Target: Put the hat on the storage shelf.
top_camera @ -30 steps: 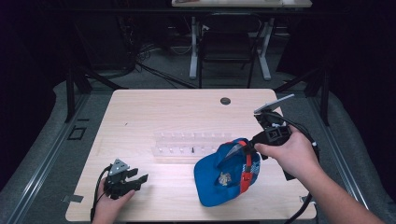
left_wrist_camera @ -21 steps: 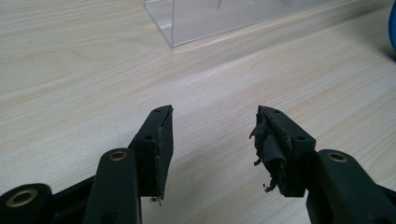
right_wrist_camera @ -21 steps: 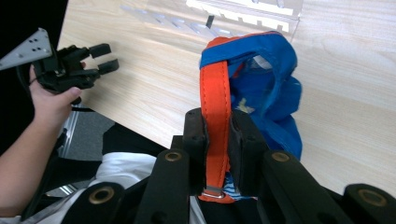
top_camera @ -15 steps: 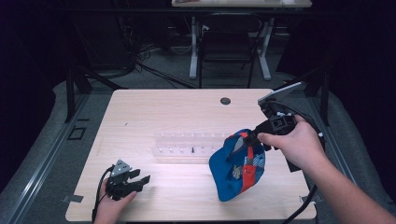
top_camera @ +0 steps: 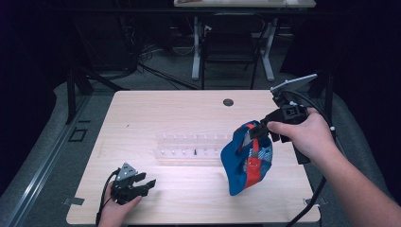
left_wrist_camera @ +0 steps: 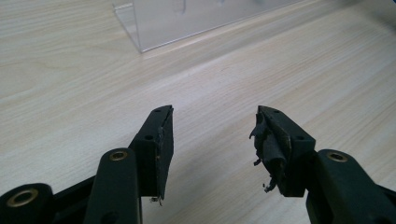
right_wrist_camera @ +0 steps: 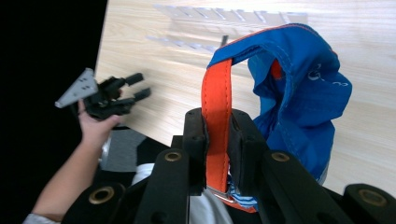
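A blue fabric bag (top_camera: 246, 161) with an orange strap (right_wrist_camera: 216, 121) hangs above the right side of the table, lifted off the wood. My right gripper (top_camera: 259, 130) is shut on that orange strap, and the blue bag (right_wrist_camera: 299, 98) droops beyond the jaws in the right gripper view. My left gripper (top_camera: 147, 182) rests low at the table's front left, open, with bare wood between its worn pads (left_wrist_camera: 163, 140). The same left gripper (right_wrist_camera: 135, 86) appears far off in the right gripper view, held in a hand.
A clear acrylic rack (top_camera: 194, 147) lies across the middle of the wooden table (top_camera: 165, 113), with its corner (left_wrist_camera: 140, 28) just ahead of the left jaws. A small dark round disc (top_camera: 228, 102) sits near the far edge. Cables trail from both grippers.
The right gripper has risen and moved right and away with the bag, which went from lying open on the table to hanging upright. The left gripper has stayed put.
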Motion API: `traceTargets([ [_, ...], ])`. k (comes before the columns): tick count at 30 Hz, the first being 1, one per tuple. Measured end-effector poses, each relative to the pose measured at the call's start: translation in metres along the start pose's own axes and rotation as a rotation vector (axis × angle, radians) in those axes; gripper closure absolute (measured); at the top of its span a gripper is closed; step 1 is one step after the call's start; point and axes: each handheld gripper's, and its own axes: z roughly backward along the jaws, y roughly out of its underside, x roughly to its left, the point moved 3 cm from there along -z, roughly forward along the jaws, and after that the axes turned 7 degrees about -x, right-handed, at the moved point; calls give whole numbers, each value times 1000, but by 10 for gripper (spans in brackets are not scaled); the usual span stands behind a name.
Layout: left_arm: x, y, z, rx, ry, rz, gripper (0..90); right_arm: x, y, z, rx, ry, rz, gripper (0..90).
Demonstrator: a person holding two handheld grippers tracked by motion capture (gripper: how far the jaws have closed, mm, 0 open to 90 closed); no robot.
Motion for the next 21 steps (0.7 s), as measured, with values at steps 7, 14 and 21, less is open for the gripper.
traceTargets([
  [7, -12, -7, 3, -30, 35, -13, 481, 11, -10, 3, -8, -69, -30, 780],
  [14, -20, -14, 6, -53, 46, -30, 473, 25, -21, 1, -18, -99, -10, 780],
  [21, -27, -23, 8, -62, 58, -58, 470, 38, -31, -2, -31, -128, -2, 781],
])
